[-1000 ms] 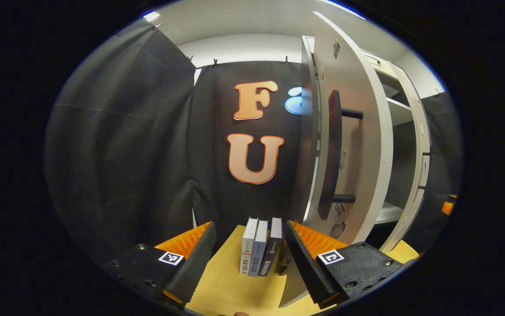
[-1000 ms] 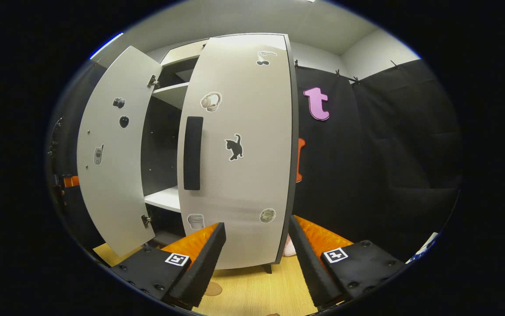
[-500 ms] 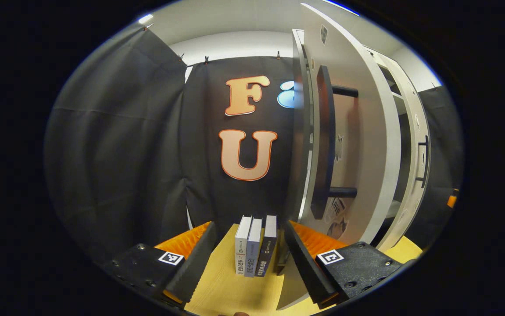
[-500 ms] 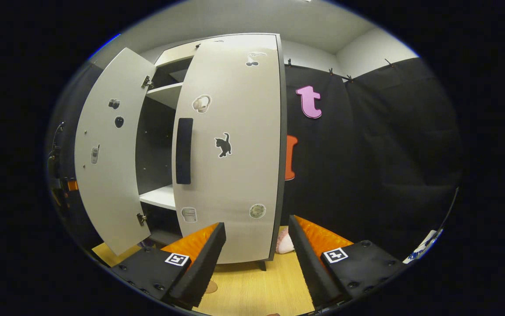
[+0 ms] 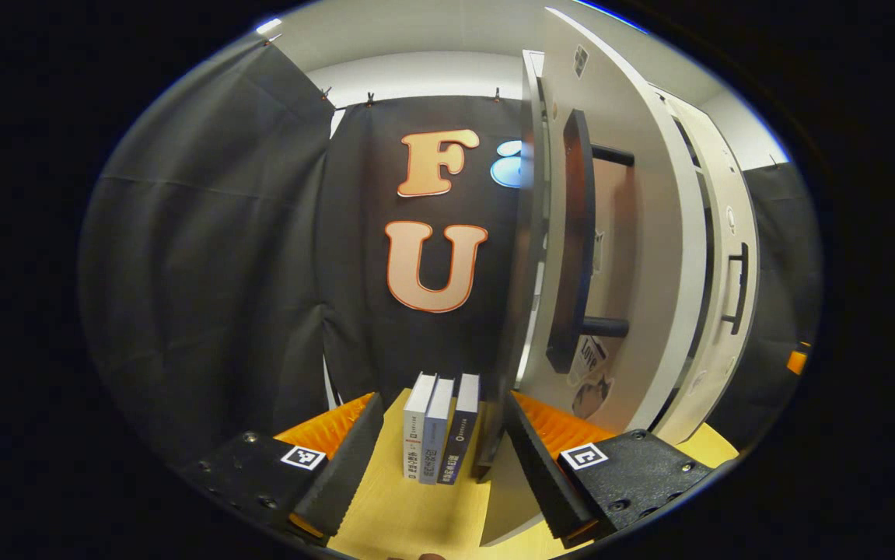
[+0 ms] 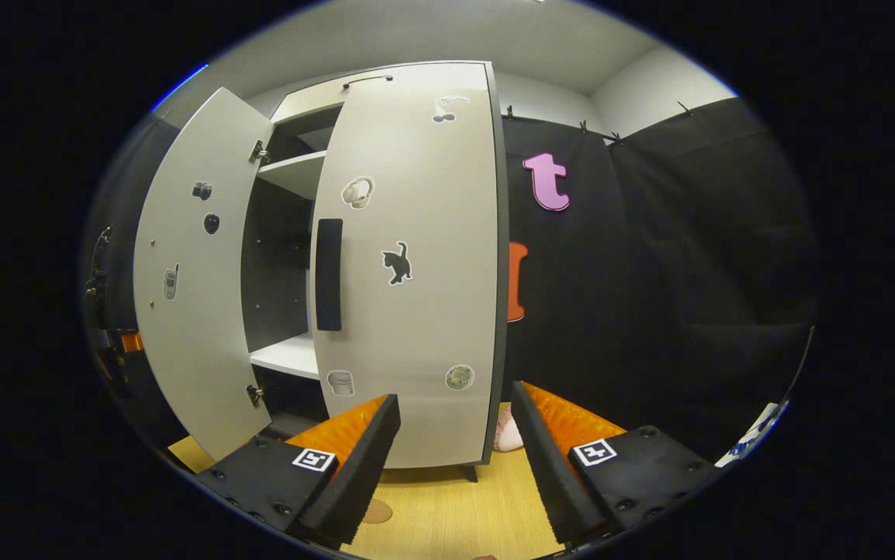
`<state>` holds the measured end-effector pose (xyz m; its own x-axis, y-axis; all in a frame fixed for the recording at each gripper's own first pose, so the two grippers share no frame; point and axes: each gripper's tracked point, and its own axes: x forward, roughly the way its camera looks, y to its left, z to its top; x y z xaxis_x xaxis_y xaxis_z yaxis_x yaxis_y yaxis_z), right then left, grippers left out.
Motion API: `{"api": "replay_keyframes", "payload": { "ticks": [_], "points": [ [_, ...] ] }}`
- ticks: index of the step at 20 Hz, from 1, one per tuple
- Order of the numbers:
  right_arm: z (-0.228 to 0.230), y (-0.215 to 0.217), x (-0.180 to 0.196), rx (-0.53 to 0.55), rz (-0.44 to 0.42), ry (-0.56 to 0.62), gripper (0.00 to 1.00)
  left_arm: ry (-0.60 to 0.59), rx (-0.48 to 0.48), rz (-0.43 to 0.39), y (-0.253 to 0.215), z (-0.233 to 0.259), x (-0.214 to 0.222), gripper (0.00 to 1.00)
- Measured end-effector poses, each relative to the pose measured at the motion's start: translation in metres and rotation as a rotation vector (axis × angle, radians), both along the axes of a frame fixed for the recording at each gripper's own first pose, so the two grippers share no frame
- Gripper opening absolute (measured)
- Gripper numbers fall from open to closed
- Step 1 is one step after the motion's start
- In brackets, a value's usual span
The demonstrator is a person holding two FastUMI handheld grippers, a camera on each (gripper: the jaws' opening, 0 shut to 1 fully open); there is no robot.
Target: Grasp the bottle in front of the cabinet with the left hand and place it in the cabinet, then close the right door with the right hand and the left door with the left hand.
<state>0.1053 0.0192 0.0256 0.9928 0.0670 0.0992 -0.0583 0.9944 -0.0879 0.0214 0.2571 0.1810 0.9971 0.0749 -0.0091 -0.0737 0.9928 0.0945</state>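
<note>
Black cloth hangs round the booth, and a pale wooden bench (image 6: 447, 505) runs under me in both views. In the right gripper view the right door (image 6: 408, 264) has swung further toward the cabinet (image 6: 291, 233) over the last second: the dark gap between it and the left door (image 6: 190, 295) is narrower, though one shelf (image 6: 284, 354) can be seen through it. In the left gripper view the same door, at 3 o'clock, has turned nearly flat against the cabinet front. I judge the right door almost shut, with the left door next.

The bottle I cannot see; by the task's order I take it to be inside the cabinet, but nothing confirms that.

My right gripper (image 6: 451, 435) has its jaws wide apart, holding nothing; the door's lower edge lies between and beyond them at 12 o'clock, and I cannot tell whether anything touches it. My left gripper (image 5: 439, 435) is likewise spread wide and empty, with three books (image 5: 439, 428) upright on the bench ahead and the left door's handle (image 5: 571, 241) up at 1 o'clock.
</note>
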Motion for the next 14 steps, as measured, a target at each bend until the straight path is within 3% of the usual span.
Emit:
{"api": "replay_keyframes", "payload": {
  "ticks": [4,6,8,9,13,14],
  "points": [
    [0.0,-0.006,-0.001,0.006,-0.009,-0.002,0.95,0.013,0.013,-0.062,-0.037,-0.006,0.003,0.92],
    [0.0,-0.013,-0.001,0.008,-0.018,-0.006,0.95,0.028,-0.007,-0.119,-0.066,-0.012,0.005,0.95],
    [-0.001,-0.02,-0.002,0.01,-0.028,-0.006,0.95,0.044,-0.026,-0.177,-0.093,-0.02,0.012,0.92],
    [-0.002,-0.023,-0.003,0.011,-0.034,-0.005,0.95,0.046,-0.024,-0.195,-0.103,-0.023,0.014,0.95],
    [0.0,-0.038,-0.006,0.015,-0.064,-0.014,0.95,0.058,0.014,-0.284,-0.152,-0.034,0.031,0.92],
    [0.001,-0.042,-0.007,0.016,-0.073,-0.018,0.95,0.061,0.012,-0.311,-0.166,-0.037,0.036,0.98]
  ]
}}
